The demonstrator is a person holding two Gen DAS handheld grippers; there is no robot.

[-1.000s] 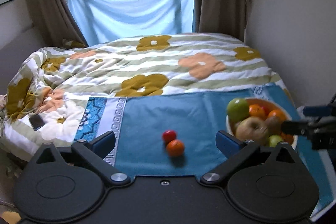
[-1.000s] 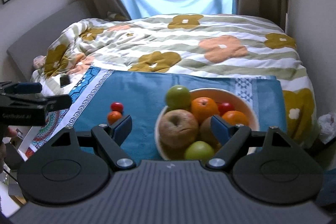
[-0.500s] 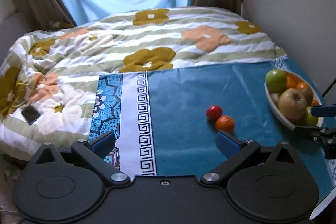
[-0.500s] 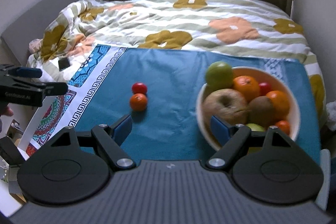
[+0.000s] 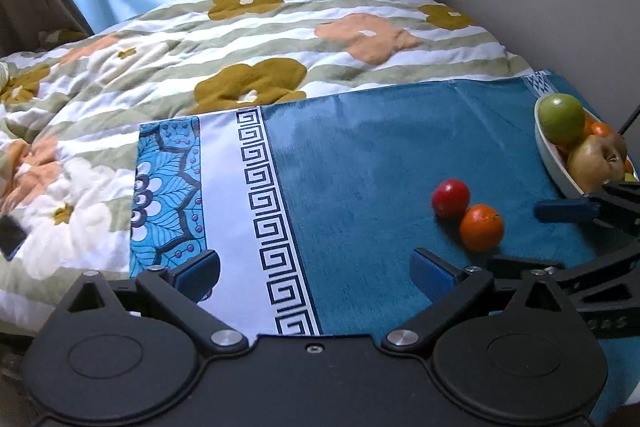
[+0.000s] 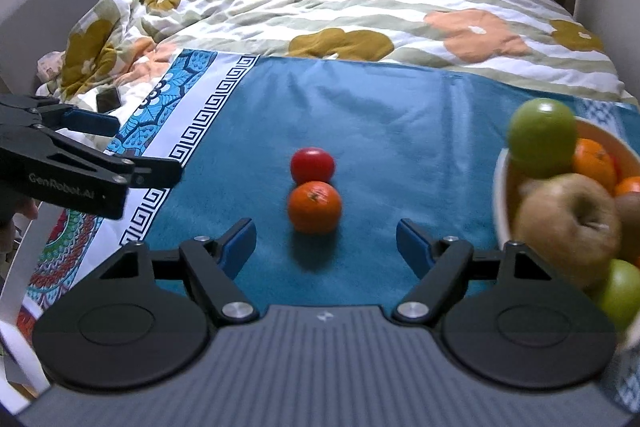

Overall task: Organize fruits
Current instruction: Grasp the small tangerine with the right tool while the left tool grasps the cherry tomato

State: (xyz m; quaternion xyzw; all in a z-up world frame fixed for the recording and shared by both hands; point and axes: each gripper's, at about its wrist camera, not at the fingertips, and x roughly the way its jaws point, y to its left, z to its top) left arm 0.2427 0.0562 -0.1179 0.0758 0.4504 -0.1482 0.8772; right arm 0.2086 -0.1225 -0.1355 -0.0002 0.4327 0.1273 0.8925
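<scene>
On the blue cloth (image 6: 380, 115) a small orange (image 6: 315, 207) lies touching a red tomato (image 6: 312, 165) behind it. My right gripper (image 6: 326, 247) is just short of the orange. Its jaws are closing, and nothing is between the pads. A white bowl (image 6: 500, 195) at the right holds a green apple (image 6: 542, 137), a brown apple (image 6: 572, 223) and more oranges. My left gripper (image 5: 316, 267) stands open over the cloth's patterned border, left of the orange (image 5: 481, 228) and tomato (image 5: 450, 198). The bowl (image 5: 548, 155) sits at the far right there.
A flowered quilt (image 6: 360, 11) covers the bed behind the cloth. A dark phone (image 6: 109, 99) lies on the quilt at the left. The left gripper (image 6: 148, 149) reaches in from the left edge, and the right gripper (image 5: 532, 235) shows beside the orange. Walls and curtains stand behind.
Both grippers have come down closer to the cloth. The right one swung from over the bowl to face the orange and tomato, and its jaws have narrowed. The left one shifted left.
</scene>
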